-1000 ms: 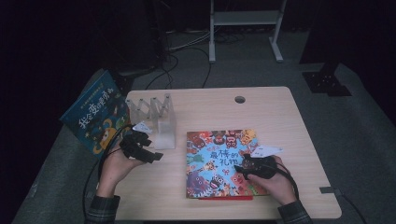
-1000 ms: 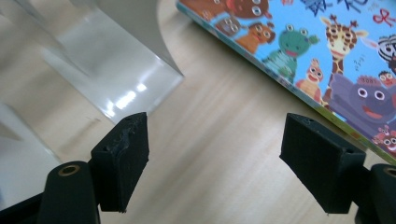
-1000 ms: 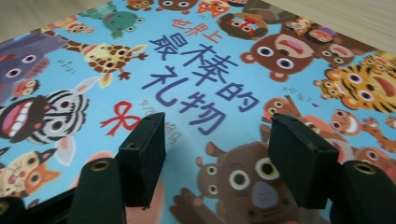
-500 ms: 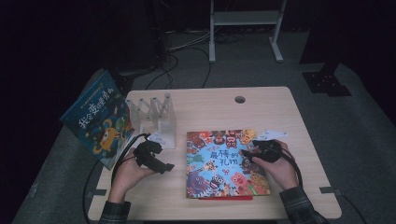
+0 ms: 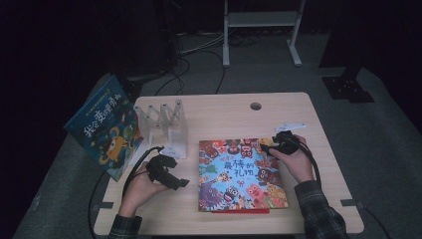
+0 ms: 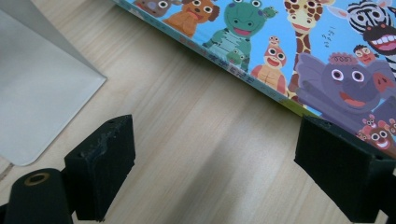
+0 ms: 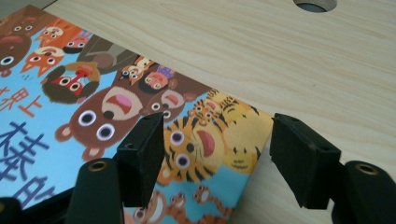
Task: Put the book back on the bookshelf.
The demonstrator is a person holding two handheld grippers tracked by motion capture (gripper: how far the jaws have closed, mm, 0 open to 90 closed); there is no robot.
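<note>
the picture book (image 5: 241, 173) lies flat on the worktop (image 5: 224, 112), cover up, between the two hands. risk: with the book flat, a jaw sliding for its edge may ride over the cover or push the whole book across the wood instead of getting under it; judged likely at the corner, where the cover sits flush.

the right gripper (image 5: 276, 145) sits at the book's 1 o'clock corner, jaws apart, nothing pinched; in the right gripper view the corner (image 7: 243, 140) lies between and below them.

the left gripper (image 5: 171, 178) rests at the book's 9 o'clock side, jaws wide and empty over bare wood; the book's edge (image 6: 243, 70) lies ahead at 12 to 2 o'clock, the clear stand (image 5: 166, 122) at 10 o'clock.

a second book (image 5: 102, 127) leans off the worktop's 9 o'clock side, untouched.
</note>
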